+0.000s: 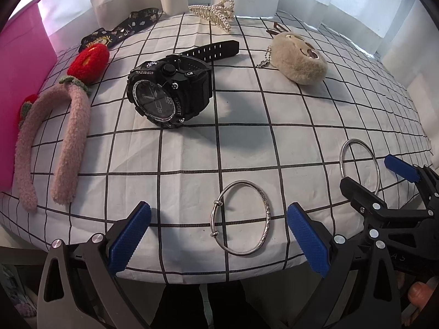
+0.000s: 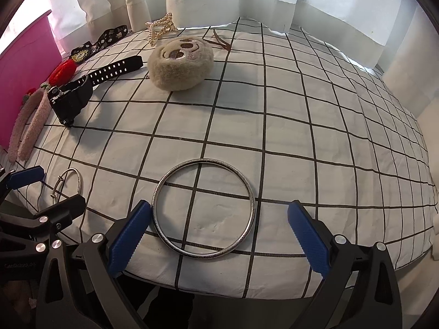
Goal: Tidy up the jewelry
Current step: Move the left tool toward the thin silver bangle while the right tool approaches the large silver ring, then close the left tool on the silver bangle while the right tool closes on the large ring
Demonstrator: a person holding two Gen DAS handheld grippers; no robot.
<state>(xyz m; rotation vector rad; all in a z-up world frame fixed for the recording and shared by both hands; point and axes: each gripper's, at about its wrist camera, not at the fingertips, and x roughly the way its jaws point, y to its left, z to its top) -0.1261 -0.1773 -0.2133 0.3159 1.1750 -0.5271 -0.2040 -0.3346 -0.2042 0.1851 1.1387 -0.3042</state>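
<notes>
My left gripper (image 1: 218, 235) is open, with an adjustable silver bangle (image 1: 265, 204) lying flat on the checked cloth between its blue pads. My right gripper (image 2: 219, 235) is open, with a plain silver ring bangle (image 2: 251, 194) flat between its pads. Each gripper shows in the other's view: the right gripper (image 1: 378, 176) at the right edge, the left gripper (image 2: 49, 189) at the left edge. A black sport watch (image 1: 170, 93) lies further back, left of centre. The first bangle also shows in the right wrist view (image 2: 78, 182), and the ring in the left wrist view (image 1: 377, 168).
A pink box (image 1: 19, 82) stands at the left edge. A pink fuzzy headband with red flowers (image 1: 71, 126), a black patterned band (image 1: 118, 31), a pearl hair claw (image 1: 216, 13), a beige plush keychain (image 1: 301, 60) and a brown clip (image 2: 221, 42) lie on the table. Curtains hang behind.
</notes>
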